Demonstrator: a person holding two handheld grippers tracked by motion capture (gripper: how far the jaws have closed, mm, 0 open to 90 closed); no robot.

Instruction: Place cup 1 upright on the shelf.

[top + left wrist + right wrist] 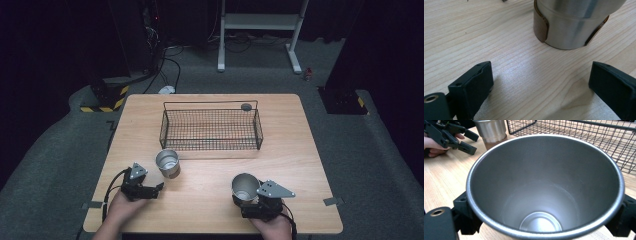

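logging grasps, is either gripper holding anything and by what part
The right gripper clamps a steel cup by its sides. The left gripper is open, empty.

My work surface is a light wooden table (pixel 210 175) with a pale grain, standing on grey carpeted floor (pixel 50 150). Toward its far side sits a black wire mesh basket (pixel 210 129), rectangular and open-topped. Just in front of the basket's left corner stands an upright, open-mouthed brushed steel cup with a brown band around its base (pixel 168 163), resting directly on the wood.
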